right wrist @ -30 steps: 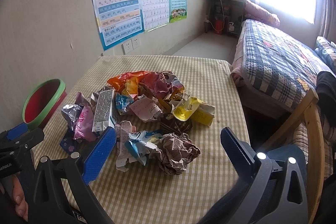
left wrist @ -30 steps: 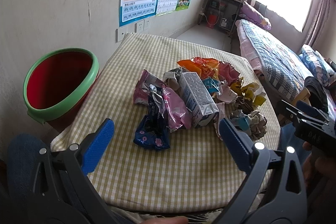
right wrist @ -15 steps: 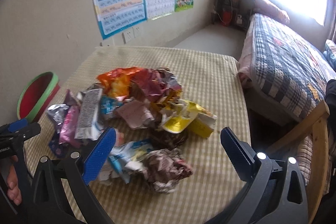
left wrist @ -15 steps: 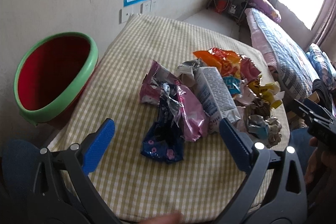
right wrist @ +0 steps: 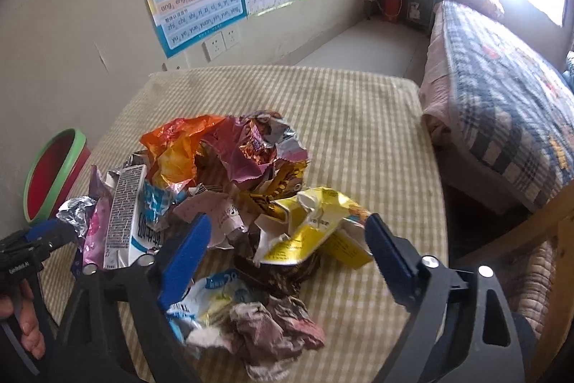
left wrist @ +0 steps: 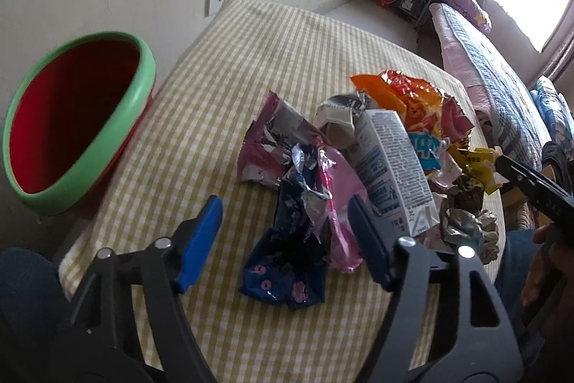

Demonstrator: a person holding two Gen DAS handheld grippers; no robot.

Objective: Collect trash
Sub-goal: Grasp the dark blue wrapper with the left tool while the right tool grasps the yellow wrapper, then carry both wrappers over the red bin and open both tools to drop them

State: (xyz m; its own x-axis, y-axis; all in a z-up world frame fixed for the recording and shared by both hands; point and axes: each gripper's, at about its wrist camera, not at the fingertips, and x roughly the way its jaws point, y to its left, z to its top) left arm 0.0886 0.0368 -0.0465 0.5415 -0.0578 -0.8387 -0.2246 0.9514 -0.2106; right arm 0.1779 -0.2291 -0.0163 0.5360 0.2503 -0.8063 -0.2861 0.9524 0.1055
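Note:
A pile of trash lies on the checked table [left wrist: 251, 67]: a dark blue wrapper [left wrist: 287, 271], a pink wrapper [left wrist: 340, 203], a white milk carton [left wrist: 391, 167] and an orange bag [left wrist: 401, 99]. My left gripper [left wrist: 285, 218] hovers over the blue and pink wrappers. Its jaws are closing and the pads do not touch them. In the right wrist view a crushed yellow carton [right wrist: 315, 228] lies between the closing jaws of my right gripper [right wrist: 288, 232], still untouched. Crumpled brownish paper [right wrist: 272, 329] lies nearer. A red bin with a green rim [left wrist: 71, 124] stands left of the table.
A bed with a plaid quilt [right wrist: 502, 88] runs along the right of the table. A wooden chair frame [right wrist: 538, 225] stands at the near right. Posters and wall sockets [right wrist: 219, 42] are on the wall behind. The far half of the tablecloth [right wrist: 340, 103] is bare.
Both grippers have come forward and down toward the pile, which now looks larger in each view. Both pairs of jaws have narrowed, the left more than the right.

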